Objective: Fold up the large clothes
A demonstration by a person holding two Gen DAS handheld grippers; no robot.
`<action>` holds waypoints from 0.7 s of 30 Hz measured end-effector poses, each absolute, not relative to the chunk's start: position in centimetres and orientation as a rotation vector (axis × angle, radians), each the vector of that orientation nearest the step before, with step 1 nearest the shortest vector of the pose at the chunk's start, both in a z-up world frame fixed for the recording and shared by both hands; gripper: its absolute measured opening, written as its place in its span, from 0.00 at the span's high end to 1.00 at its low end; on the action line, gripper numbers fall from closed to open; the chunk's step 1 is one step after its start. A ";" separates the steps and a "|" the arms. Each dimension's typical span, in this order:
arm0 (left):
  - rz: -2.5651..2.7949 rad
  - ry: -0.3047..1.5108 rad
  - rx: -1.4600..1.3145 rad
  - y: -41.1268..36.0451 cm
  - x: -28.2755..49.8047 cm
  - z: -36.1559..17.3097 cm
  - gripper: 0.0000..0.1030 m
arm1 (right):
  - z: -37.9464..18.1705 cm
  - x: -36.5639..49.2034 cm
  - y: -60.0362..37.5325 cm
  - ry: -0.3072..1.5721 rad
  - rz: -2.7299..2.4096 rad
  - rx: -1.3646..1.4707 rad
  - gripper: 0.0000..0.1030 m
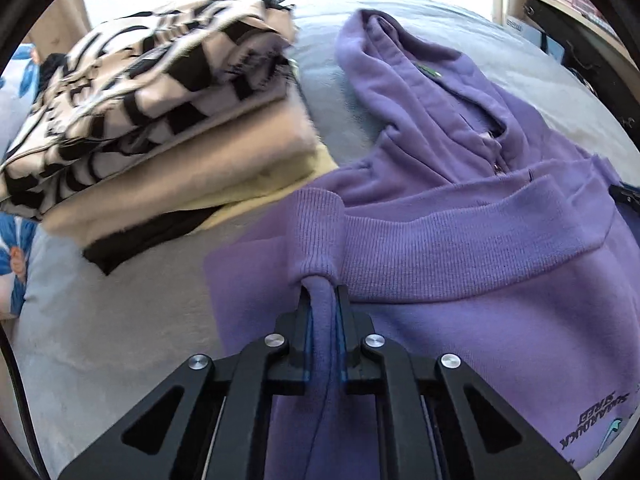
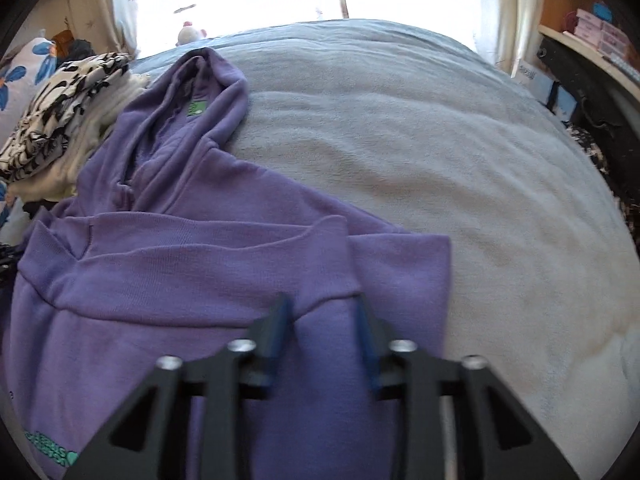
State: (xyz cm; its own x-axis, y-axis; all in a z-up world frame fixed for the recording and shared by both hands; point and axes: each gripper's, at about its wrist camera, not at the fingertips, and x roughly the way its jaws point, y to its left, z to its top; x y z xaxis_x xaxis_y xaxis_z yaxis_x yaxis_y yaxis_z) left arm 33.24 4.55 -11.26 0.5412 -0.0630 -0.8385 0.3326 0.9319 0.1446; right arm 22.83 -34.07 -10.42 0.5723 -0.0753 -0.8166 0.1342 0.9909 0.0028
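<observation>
A purple hoodie (image 1: 460, 240) lies on the bed, its hood (image 1: 400, 80) pointing away and its lower part folded up over the chest. My left gripper (image 1: 324, 292) is shut on a bunched fold of the hoodie right at its ribbed hem (image 1: 440, 248). In the right wrist view the same hoodie (image 2: 180, 260) fills the lower left. My right gripper (image 2: 322, 304) stands at the hem's other end. Its fingers (image 2: 280, 312) sit narrowly apart with a thick fold of purple fabric filling the gap between them.
A stack of folded clothes (image 1: 160, 120), black-and-cream patterned on top, sits left of the hoodie and also shows in the right wrist view (image 2: 68, 100). The grey bed cover (image 2: 440, 160) spreads to the right. Shelves with boxes (image 2: 592, 40) stand beyond the bed's right edge.
</observation>
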 end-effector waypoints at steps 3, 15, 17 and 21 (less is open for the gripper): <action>-0.197 0.915 0.264 6.0 32.6 -9.6 0.94 | -9.1 21.9 -35.0 0.894 -0.134 0.107 0.88; -0.160 0.820 -0.066 9.8 34.3 -6.3 0.94 | -4.7 22.5 -37.9 0.729 -0.159 0.288 0.88; -0.157 0.868 -0.125 10.3 35.3 -8.0 0.94 | -6.4 23.5 -38.3 0.775 -0.180 0.296 0.88; -0.145 0.970 -0.209 11.2 36.9 -12.6 0.94 | -10.7 25.2 -39.8 0.888 -0.265 0.340 0.98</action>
